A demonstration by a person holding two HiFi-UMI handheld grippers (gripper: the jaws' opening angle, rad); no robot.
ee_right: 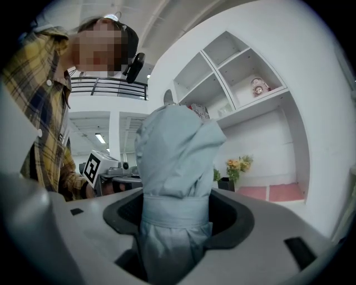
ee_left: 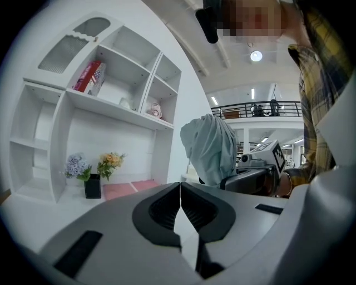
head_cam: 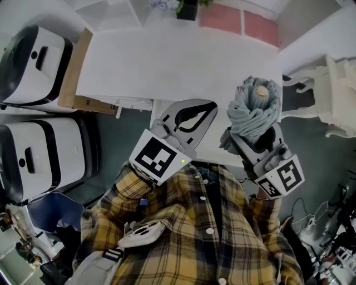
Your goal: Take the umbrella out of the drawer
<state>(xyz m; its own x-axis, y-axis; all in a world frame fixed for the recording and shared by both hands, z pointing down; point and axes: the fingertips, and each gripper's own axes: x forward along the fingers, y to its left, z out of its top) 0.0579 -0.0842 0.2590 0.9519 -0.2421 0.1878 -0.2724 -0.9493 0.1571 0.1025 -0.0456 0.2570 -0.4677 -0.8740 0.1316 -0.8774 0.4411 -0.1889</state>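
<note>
Yellow-and-brown plaid shirt cloth (head_cam: 194,222) fills the bottom of the head view, and both arms reach out from it over the near edge of the white desk (head_cam: 178,61). On the right, the grey right tool (head_cam: 249,136), which carries a cube with square markers, is clamped on the pale grey-blue folded fabric umbrella (head_cam: 253,108). The umbrella is held upright in the air over the desk's near right corner and does not touch the desk surface. Its canopy is bunched into loose, twisted folds, with a small round tan cap at the top. In the right gripper view, the dark pads of the right tool (ee_right: 177,217) press on either side of a flat strap of the same fabric wound round the umbrella (ee_right: 175,150); the cloth billows wider above that band. On the left, the left tool (head_cam: 210,107) hovers over the desk with nothing in it. The left gripper view shows the left tool (ee_left: 179,192) with its two pads meeting along a thin seam, and the umbrella (ee_left: 208,147) standing just beyond. At the desk's far side are a black square vase of flowers (head_cam: 187,8) and two pink rectangular mats (head_cam: 239,21), below white open shelving (ee_left: 111,106).
</note>
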